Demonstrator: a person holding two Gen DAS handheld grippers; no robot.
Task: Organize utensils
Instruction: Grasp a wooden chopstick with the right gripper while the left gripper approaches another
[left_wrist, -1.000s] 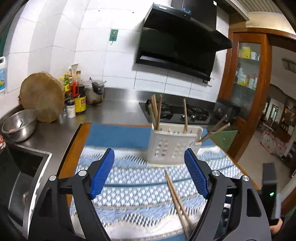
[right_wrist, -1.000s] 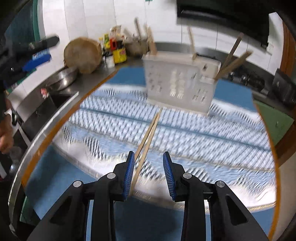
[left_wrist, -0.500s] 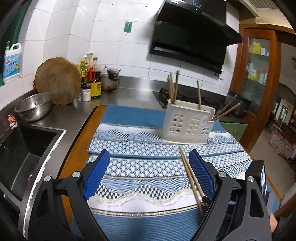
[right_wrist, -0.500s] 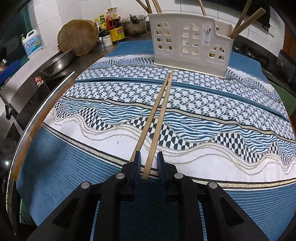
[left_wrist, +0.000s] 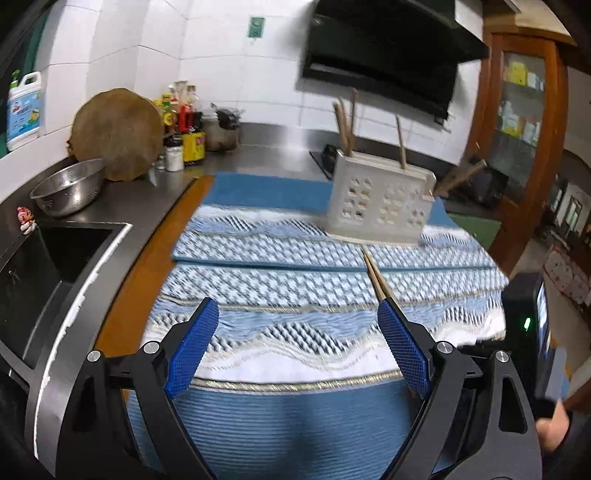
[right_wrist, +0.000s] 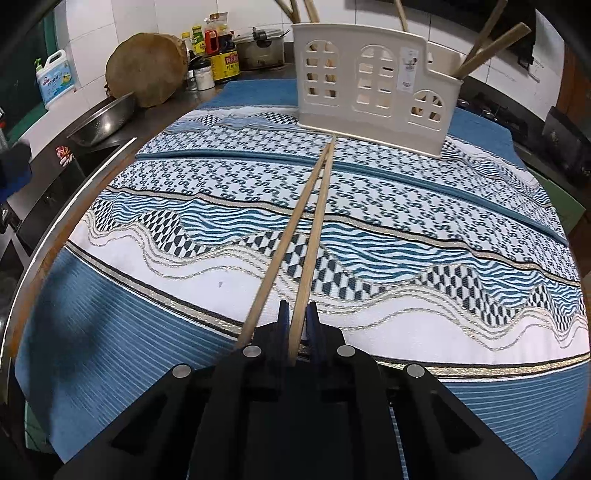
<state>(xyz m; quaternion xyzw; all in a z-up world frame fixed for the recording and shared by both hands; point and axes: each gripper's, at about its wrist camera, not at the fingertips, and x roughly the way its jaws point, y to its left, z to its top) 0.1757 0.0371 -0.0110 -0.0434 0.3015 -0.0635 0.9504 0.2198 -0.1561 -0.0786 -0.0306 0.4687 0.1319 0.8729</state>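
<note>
A white utensil holder (right_wrist: 373, 92) with window cut-outs stands at the far side of a blue patterned cloth (right_wrist: 424, 236) and holds several wooden chopsticks. It also shows in the left wrist view (left_wrist: 378, 203). Two loose chopsticks (right_wrist: 310, 229) lie on the cloth, tips pointing at the holder. My right gripper (right_wrist: 295, 317) is shut on the near end of the right one; the left one lies just beside the left finger. In the left wrist view the chopsticks (left_wrist: 375, 273) run behind my right finger. My left gripper (left_wrist: 295, 350) is open and empty above the cloth's near edge.
A sink (left_wrist: 55, 266) sits at the left, with a steel bowl (left_wrist: 68, 186), a round wooden board (left_wrist: 116, 134), sauce bottles (left_wrist: 183, 125) and a pot (left_wrist: 219, 134) behind it. A stove (right_wrist: 491, 110) and range hood (left_wrist: 384, 51) lie beyond the holder.
My right gripper closed from open onto the near end of a chopstick. My left gripper drew back toward the near edge of the cloth and stayed open.
</note>
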